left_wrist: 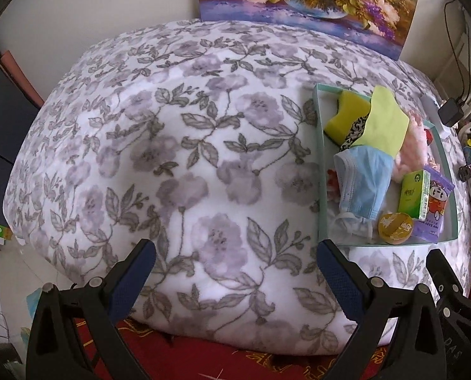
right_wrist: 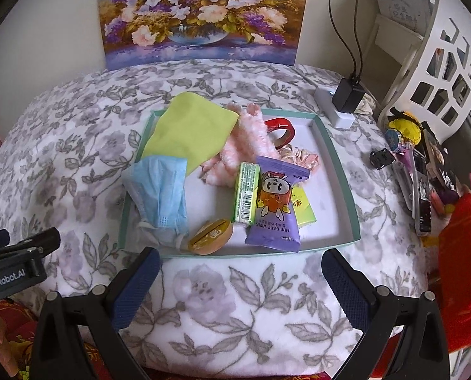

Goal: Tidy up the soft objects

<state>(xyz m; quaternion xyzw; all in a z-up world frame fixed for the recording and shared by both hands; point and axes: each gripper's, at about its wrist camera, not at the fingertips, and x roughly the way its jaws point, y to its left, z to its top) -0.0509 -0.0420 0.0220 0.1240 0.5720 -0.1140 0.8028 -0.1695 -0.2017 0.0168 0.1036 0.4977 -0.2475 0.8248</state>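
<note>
Tools both spread wide and holding nothing: left tool [left_wrist: 235, 262] low over bare flowery blanket [left_wrist: 178, 145], right tool [right_wrist: 240, 272] just in front of the tray [right_wrist: 343, 171], maybe to be ready for a grab. Soft things all piled in the tray: mask [right_wrist: 159, 190], green cloth [right_wrist: 191, 133], fluffy pink thing [right_wrist: 245, 145], likely heaped for sorting. Yellow sponge [left_wrist: 346, 112] seen only from the left; red band [right_wrist: 281, 128] clear only from the right.

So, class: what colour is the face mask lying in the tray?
Light blue. The face mask shows best in the right wrist view, at the tray's near left corner.
</note>
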